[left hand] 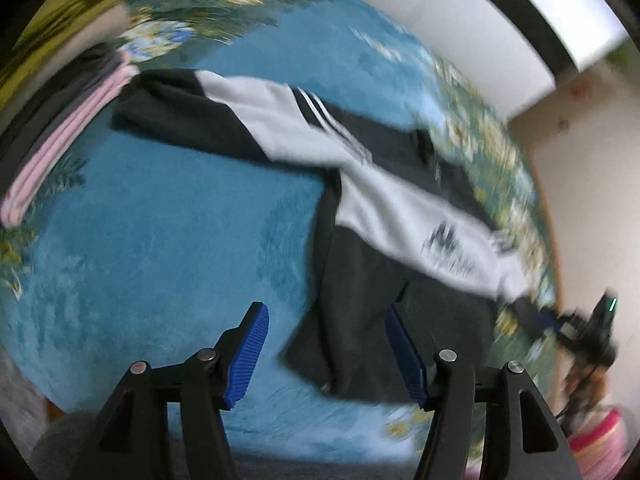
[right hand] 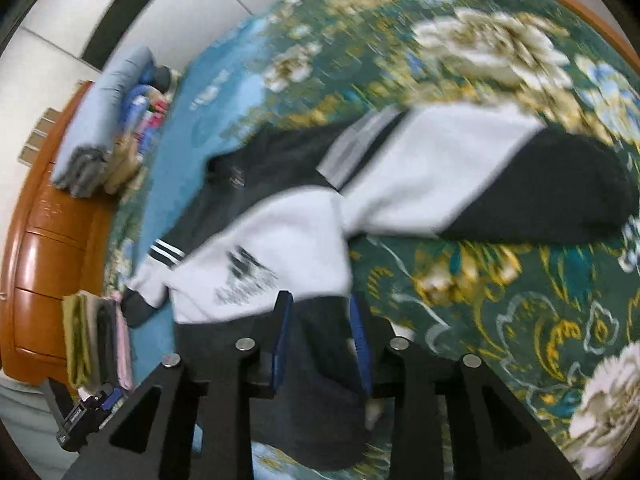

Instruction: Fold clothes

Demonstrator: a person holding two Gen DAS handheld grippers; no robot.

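Right wrist: right gripper jaws narrow on the sweatshirt hem, body running away ahead; left gripper wide, empty, hem between fingers.

The left gripper hovers with its blue-padded fingers spread wide and empty, while the right gripper has its pads narrowed around dark fabric.

Floral blue blanket; orange wooden dresser; white wall
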